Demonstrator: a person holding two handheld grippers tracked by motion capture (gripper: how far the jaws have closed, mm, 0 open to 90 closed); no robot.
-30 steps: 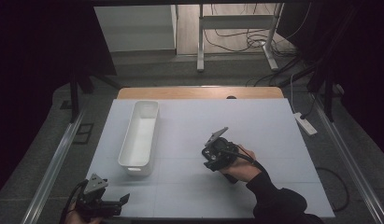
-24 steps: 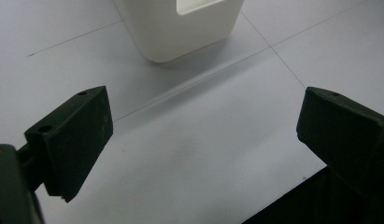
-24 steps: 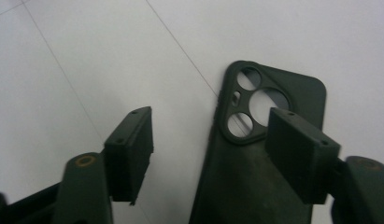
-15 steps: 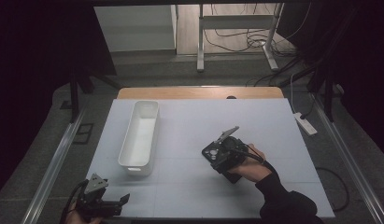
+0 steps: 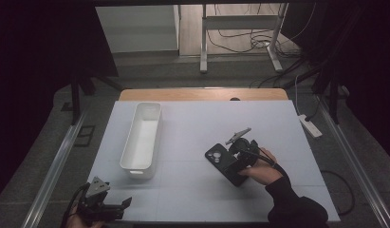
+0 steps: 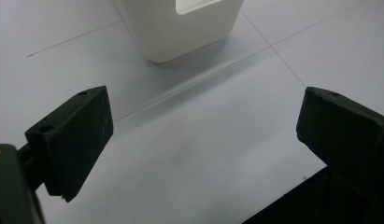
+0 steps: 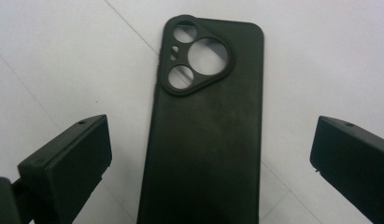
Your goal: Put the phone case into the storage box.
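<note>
A black phone case (image 5: 225,164) lies flat on the white table, camera cut-outs up. In the right gripper view the phone case (image 7: 206,121) stretches between the two jaws, which stand wide apart on either side without touching it. My right gripper (image 5: 239,156) hovers over the case's right side, open. At the table's front left corner my left gripper (image 5: 117,207) is open with nothing between its jaws. A white bin (image 5: 142,137) stands left of centre; its near end (image 6: 180,25) shows ahead of the left jaws.
The table's front edge (image 6: 292,200) runs just below the left gripper. A white power strip (image 5: 310,126) lies off the right side of the table. Bare tabletop (image 5: 197,190) spreads between the two grippers.
My right hand has shifted right and slightly toward me, uncovering the phone case's camera end. The left gripper has stayed put.
</note>
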